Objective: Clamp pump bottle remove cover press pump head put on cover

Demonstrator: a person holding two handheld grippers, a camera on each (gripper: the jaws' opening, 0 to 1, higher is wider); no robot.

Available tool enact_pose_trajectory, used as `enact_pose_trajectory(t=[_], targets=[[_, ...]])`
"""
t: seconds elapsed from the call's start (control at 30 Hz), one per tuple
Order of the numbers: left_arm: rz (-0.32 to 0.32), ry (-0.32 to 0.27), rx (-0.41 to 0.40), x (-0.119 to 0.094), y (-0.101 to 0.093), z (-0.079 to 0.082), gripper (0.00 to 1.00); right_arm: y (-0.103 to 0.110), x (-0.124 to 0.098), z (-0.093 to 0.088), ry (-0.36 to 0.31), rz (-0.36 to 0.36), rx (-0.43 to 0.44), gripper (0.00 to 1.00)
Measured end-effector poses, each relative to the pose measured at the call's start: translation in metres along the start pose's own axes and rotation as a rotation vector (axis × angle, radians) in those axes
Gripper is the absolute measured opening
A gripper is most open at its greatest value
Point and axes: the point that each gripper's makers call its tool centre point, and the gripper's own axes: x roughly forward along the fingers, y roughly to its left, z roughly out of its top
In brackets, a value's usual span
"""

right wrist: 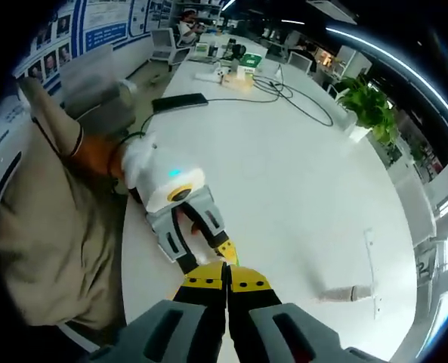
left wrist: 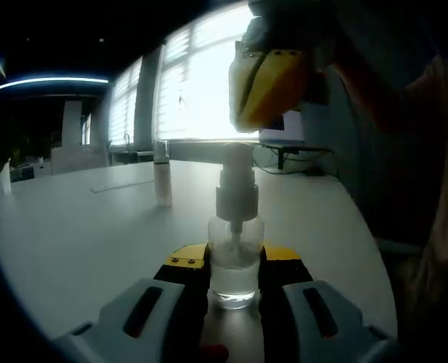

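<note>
White tabletop (left wrist: 95, 234) runs wide under both grippers, and in the right gripper view the same table (right wrist: 299, 189) stretches back to a dark flat device (right wrist: 180, 100), looping cables (right wrist: 284, 94) and a potted plant (right wrist: 371, 110) at its far edge. A person's sleeve (right wrist: 46, 197) covers the left side of that view, the arm leading to the left gripper (right wrist: 205, 246) seen from above.

In the left gripper view the left gripper (left wrist: 235, 283) has its jaws clamped on the clear pump bottle (left wrist: 235, 261), which stands upright on the table between the yellow-and-black jaw tips. The bottle holds a shallow layer of clear liquid at its bottom, and its white pump head (left wrist: 236, 189) is uncovered. Above the pump head, apart from it, hangs the right gripper (left wrist: 273, 87), its yellow tips dark against the bright windows (left wrist: 201, 83).

In the right gripper view the right gripper (right wrist: 226, 281) has its jaws together with nothing between them; the tips meet along a thin seam and hide the bottle beneath them.

The clear cover (left wrist: 162, 178) stands upright on the table behind and to the left of the bottle, well apart from it. In the right gripper view the cover (right wrist: 348, 293) appears as a small pale tube on the table to the right of the jaws.
</note>
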Motion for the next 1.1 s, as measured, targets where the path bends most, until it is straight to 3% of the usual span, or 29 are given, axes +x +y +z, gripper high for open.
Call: enact_pose_trajectory(t=[0.33,0.83,1.1], targets=[[-0.001,0.0,0.005,0.0005,-0.0016,0.0003,0.16,-0.0035,0.0023,-0.0043,0.027,0.009,0.0,0.0],[-0.005,0.001,0.0,0.001,-0.001,0.0001,0.16,-0.0026,0.0054,-0.004,0.11,0.091,-0.034,0.0],[-0.005,0.001,0.006,0.0006,-0.0018,0.0003,0.16,-0.0015,0.0055,-0.0042,0.113,0.097,-0.033,0.0]])
